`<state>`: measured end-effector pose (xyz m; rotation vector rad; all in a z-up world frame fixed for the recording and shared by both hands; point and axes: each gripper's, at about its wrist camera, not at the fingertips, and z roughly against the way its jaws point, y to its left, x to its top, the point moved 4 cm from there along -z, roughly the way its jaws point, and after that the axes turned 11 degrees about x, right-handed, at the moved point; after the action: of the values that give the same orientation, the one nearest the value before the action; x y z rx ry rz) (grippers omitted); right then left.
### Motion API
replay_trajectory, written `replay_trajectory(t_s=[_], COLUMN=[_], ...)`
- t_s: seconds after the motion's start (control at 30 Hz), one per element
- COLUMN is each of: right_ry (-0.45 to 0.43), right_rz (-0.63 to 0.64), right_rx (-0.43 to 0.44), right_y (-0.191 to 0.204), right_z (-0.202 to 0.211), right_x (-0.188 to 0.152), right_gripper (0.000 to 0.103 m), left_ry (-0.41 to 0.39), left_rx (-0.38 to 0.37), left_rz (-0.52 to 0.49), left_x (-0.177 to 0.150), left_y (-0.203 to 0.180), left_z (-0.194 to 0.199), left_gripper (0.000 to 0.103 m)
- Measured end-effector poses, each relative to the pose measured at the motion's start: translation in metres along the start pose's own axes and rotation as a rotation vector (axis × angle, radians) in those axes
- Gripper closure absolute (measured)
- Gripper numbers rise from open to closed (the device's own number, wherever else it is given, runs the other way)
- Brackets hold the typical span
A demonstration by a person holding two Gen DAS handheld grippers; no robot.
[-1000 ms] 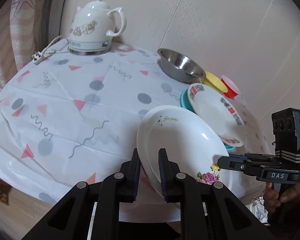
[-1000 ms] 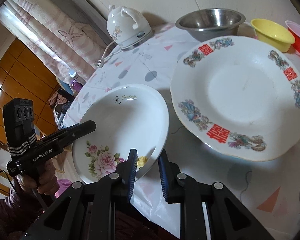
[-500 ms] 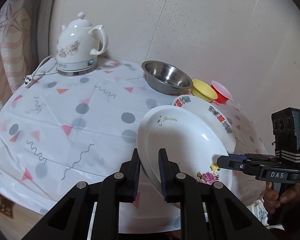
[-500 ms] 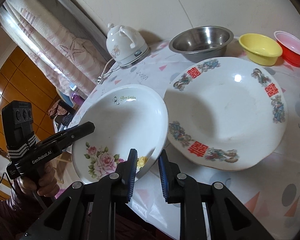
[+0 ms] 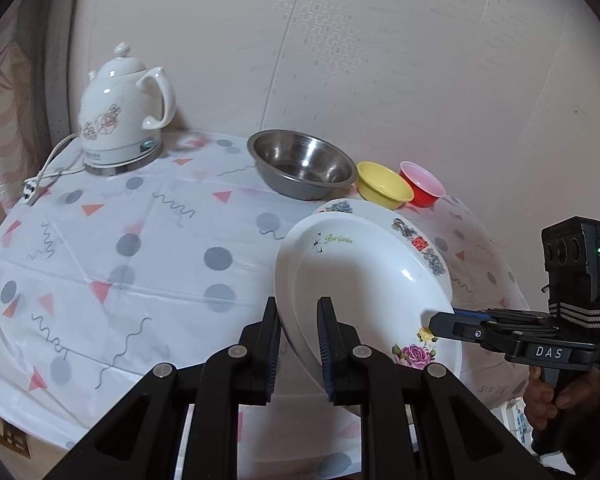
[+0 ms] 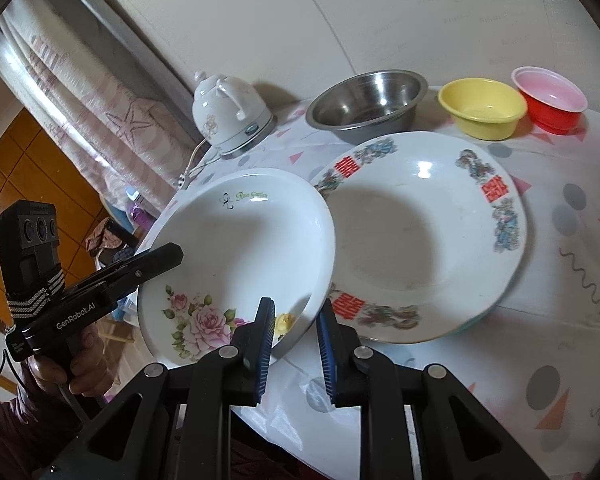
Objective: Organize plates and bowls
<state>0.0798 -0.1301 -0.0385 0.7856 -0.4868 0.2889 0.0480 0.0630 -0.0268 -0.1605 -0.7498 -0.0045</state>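
Since a second ago you have carried the rose plate [image 6: 236,248] up and further over the table [image 5: 140,248], so its far rim now overlaps the edge of the red-and-blue patterned plate [image 6: 428,236] where before the two sat apart. Your left gripper [image 5: 298,344] is clamped on the rose plate's near rim and your right gripper [image 6: 294,336] pinches the rim on the other side, both sets of jaws nearly together on the thin edge. To stack it well, level the plate before lowering, since it hangs tilted; centre it over the patterned plate's well, bring both hands down evenly, and release only once the foot is seated. Glazed ceramic is slick and hard, so the pads likely hold by pressure alone; avoid clinking rim on rim. Both plates are round, shallow and glossy. Behind stand a brushed steel bowl [image 6: 368,104], a yellow plastic bowl [image 6: 482,108] and a red bowl [image 6: 550,98], with a white ceramic kettle [image 5: 120,116] at the back on the thin printed cloth
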Motion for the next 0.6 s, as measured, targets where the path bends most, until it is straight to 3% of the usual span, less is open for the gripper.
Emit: replay_trajectory(t_s=[0.6], right_ry=[-0.045], right_rz=[-0.048], right_rx=[-0.047], right_y=[-0.021], right_z=[0.023], right_x=[0.0], right_gripper=[0.082], left_ry=[0.002], left_rx=[-0.048], left_rz=[-0.034], left_x=[0.015], left_y=[-0.029], left_z=[-0.012], left_gripper=[0.085])
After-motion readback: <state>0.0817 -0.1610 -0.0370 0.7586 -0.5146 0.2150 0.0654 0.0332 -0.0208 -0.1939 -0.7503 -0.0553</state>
